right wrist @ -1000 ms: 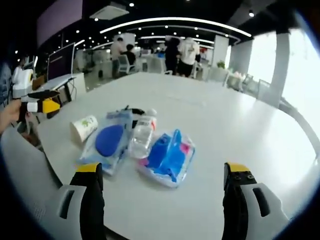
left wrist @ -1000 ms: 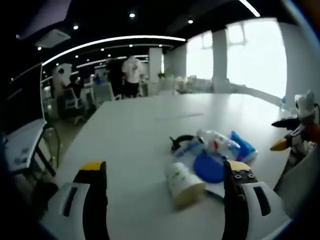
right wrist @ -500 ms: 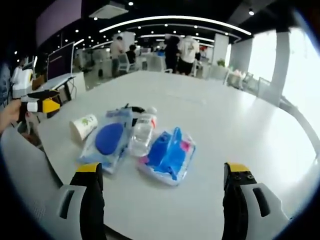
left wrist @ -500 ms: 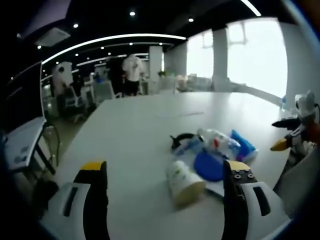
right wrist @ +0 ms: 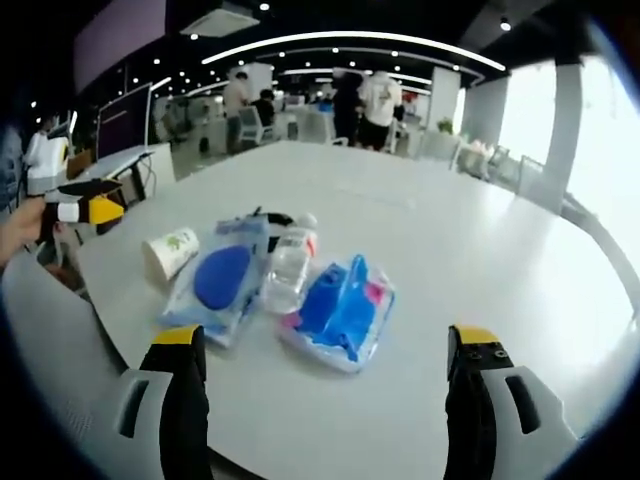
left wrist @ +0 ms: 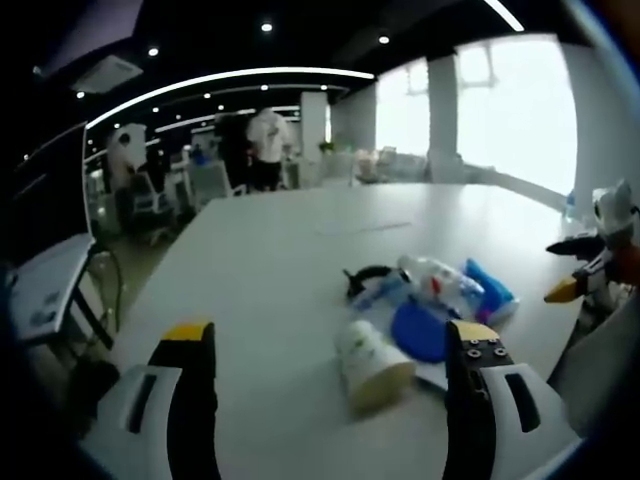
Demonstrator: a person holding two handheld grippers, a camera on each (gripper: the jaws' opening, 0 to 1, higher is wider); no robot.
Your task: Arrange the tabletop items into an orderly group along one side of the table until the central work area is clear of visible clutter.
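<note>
A white table (right wrist: 470,250) in an open office carries a small cluster of items near one edge; both grippers are held above that edge, apart from the items.

In the right gripper view the right gripper (right wrist: 325,375) has its jaws spread wide with nothing between them; ahead lie, side by side and touching, a paper cup (right wrist: 170,252) on its side, a clear pouch (right wrist: 220,283) holding a blue disc, a clear bottle (right wrist: 287,268) lying down, and a blue packet (right wrist: 342,312); a black object (right wrist: 268,218) sits just behind the bottle. The cup bears a green mark, too blurred to read; no other writing is legible.

The left gripper (right wrist: 82,208) enters at the left, held in a hand; in its own view its jaws are wide apart and empty; the cup (left wrist: 372,363) lies nearest, the pouch (left wrist: 418,332) beside it.

People (right wrist: 378,103) stand far behind the table.
</note>
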